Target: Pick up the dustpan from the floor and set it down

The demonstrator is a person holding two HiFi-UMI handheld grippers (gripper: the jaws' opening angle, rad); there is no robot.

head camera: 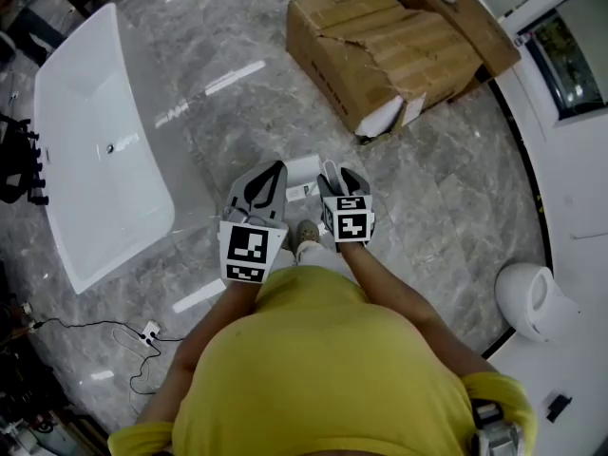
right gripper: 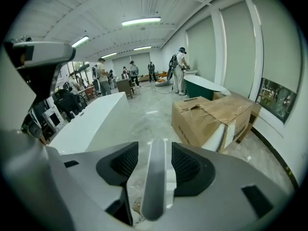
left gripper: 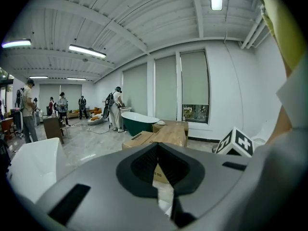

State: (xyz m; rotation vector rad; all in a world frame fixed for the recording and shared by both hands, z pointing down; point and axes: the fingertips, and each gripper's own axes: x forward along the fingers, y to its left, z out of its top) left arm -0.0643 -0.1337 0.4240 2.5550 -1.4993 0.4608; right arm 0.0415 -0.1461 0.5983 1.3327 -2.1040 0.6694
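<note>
The white dustpan (head camera: 302,173) lies on the grey marble floor just ahead of the person's feet, between the two grippers. Its pale handle (right gripper: 155,177) runs up between the jaws of my right gripper (right gripper: 155,147), which stand open with a gap on each side of it. In the head view that right gripper (head camera: 334,175) points down over the dustpan's right side. My left gripper (head camera: 277,170) hangs beside the dustpan's left edge. Its jaws meet at the tips, shut with nothing in them, and in its own view the left gripper (left gripper: 159,146) shows only a narrow slit.
A torn cardboard box (head camera: 380,50) lies ahead on the right. A long white bathtub (head camera: 100,150) stands on the left. A white toilet (head camera: 532,297) sits at the right wall, and a power strip with cable (head camera: 147,331) lies at the near left. Several people stand far off.
</note>
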